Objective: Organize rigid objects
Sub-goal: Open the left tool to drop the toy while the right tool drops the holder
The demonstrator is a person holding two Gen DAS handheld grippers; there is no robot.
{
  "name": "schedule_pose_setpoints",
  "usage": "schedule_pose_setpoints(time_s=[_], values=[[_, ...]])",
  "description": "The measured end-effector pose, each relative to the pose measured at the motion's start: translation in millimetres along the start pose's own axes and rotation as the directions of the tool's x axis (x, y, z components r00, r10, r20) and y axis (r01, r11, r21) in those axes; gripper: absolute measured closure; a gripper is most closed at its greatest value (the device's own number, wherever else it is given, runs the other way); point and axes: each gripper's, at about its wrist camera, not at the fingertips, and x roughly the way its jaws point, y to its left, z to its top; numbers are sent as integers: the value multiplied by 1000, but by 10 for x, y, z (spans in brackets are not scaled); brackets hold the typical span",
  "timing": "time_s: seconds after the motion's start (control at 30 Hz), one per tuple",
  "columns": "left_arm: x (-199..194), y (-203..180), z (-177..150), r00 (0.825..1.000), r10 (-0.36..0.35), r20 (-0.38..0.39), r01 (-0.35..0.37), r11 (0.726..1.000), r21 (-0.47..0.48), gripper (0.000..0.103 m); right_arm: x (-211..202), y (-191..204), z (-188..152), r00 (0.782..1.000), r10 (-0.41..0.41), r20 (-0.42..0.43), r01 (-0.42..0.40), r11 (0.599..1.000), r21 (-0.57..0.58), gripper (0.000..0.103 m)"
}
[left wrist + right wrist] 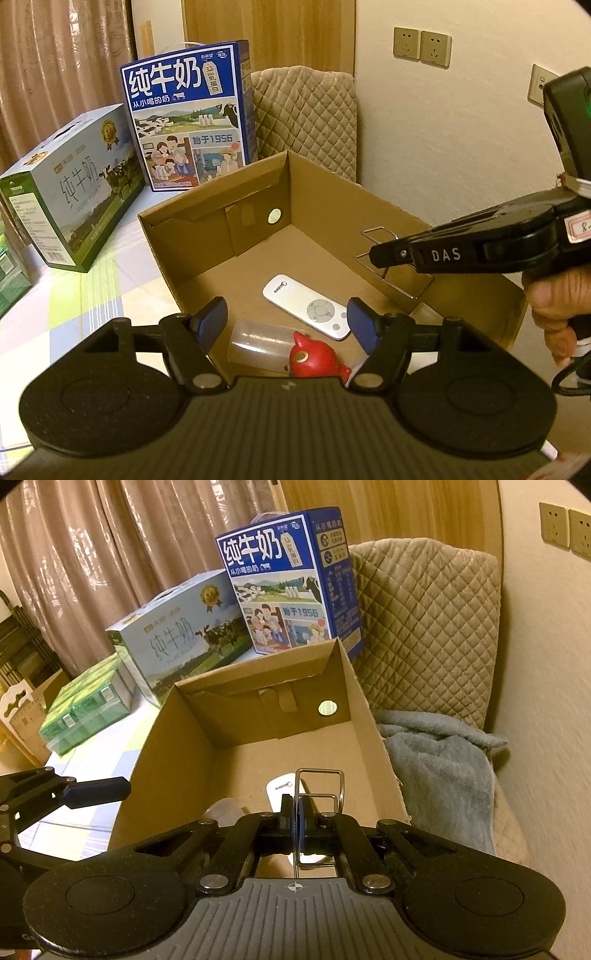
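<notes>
An open cardboard box (pixel 207 236) (pixel 173 738) lies on the table. Inside it are a white remote (pixel 306 305) (pixel 279 790), a clear plastic cup on its side (pixel 255 343) and a red toy (pixel 314 360). My left gripper (pixel 287 321) is open and empty, above the box's near end over the cup and toy. My right gripper (pixel 296 812) (pixel 380 254) is shut on a metal wire rack (pixel 319 794) (pixel 391 266) and holds it over the right part of the box.
A blue milk carton (pixel 188 114) (pixel 288 579) stands behind the box. A pale milk carton (pixel 74 188) (pixel 177 635) lies to the left, with a green pack (pixel 85 709) further left. A quilted chair back (pixel 424 627) and blue towel (pixel 439 768) are on the right.
</notes>
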Motion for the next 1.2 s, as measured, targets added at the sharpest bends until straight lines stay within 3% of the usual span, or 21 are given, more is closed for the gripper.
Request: schedule_pose_setpoints(time_s=[0.43, 0.9, 0.97, 1.03, 1.2], values=[[-71, 22, -16, 1000, -2, 21, 3, 1000, -17, 36, 32, -60, 21, 1000, -23, 10, 22, 1000, 20, 103], [-444, 124, -158, 998, 33, 45, -28, 993, -111, 36, -333, 53, -104, 998, -22, 55, 19, 998, 54, 93], [-539, 128, -197, 998, 44, 48, -38, 991, -131, 35, -424, 100, -139, 998, -19, 62, 15, 998, 61, 82], [-649, 131, -247, 997, 55, 53, -46, 987, -154, 32, -552, 148, -204, 997, -14, 80, 8, 997, 70, 42], [-959, 117, -405, 994, 86, 59, -72, 975, -210, 24, -868, 252, -364, 994, -2, 106, -6, 997, 82, 35]])
